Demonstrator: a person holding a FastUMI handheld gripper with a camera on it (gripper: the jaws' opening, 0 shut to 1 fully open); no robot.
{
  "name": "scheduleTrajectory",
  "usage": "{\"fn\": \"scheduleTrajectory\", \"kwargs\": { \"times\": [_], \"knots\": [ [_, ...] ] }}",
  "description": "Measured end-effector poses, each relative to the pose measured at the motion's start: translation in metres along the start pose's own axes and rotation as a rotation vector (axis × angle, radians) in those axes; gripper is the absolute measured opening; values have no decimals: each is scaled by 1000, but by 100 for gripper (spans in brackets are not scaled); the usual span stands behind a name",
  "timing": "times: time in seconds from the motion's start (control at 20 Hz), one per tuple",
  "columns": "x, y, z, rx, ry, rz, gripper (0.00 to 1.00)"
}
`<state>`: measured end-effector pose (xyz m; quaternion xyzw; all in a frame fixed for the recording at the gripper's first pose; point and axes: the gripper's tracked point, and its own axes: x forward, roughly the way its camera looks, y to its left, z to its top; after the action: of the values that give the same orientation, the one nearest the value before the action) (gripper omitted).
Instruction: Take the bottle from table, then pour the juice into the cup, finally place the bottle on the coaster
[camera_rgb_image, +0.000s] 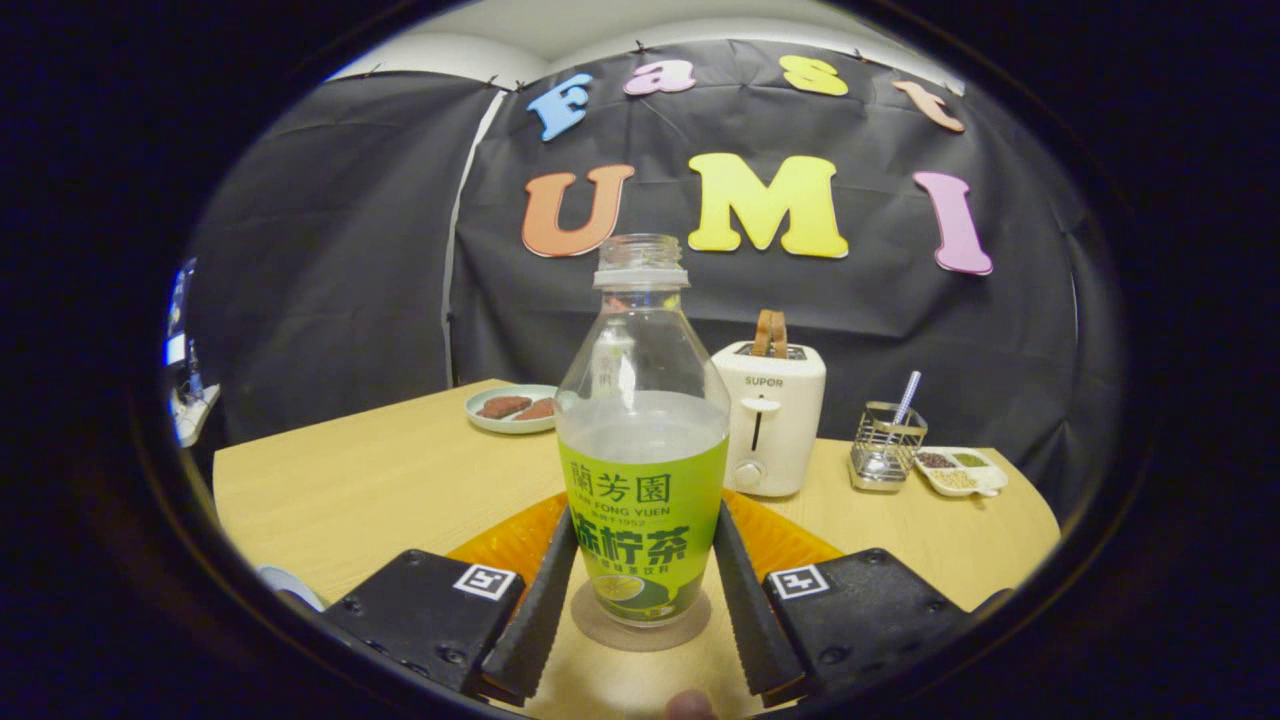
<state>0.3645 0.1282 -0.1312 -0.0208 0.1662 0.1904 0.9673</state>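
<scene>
1. A clear plastic bottle with a green label and no cap (641, 440) stands upright on a round, flat, brownish coaster (640, 628), which lies on the pale wooden table (380, 480). The bottle's long axis runs straight up from the tabletop, with no lean that I can see.
2. The gripper (640, 590) faces the bottle head-on. The bottle's lower body sits squarely between the two fingers (535, 610), one on each side of the label.
3. The fingers lie right against the label's edges. From here I cannot tell whether they press on the bottle or have only just let go.
4. A pale liquid fills the bottle to about the top of the label; the upper half is empty.
5. Judging by the bottle already resting on the coaster, this looks like the last step, the placing. If so, the coming move turns on one thing: the fingers need to spread sideways and draw straight back without tipping the tall, open bottle.
6. An orange mat (790, 540) lies just behind the coaster. Beyond it stand a white toaster (770, 420), a wire holder (885, 445), a small white divided dish (960, 470) and a pale green plate with brown pieces (512, 408), all well apart from the fingers.
</scene>
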Motion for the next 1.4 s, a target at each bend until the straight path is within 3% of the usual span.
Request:
{"fn": "scheduleTrajectory", "kwargs": {
  "times": [0.65,0.85,0.95,1.4],
  "knots": [
    [15,1,-17,3,37,-6,81],
    [10,1,-18,7,43,-11,97],
    [5,1,-14,1,36,-23,100],
    [-66,8,3,84,-9,-71,100]
  ]
}}
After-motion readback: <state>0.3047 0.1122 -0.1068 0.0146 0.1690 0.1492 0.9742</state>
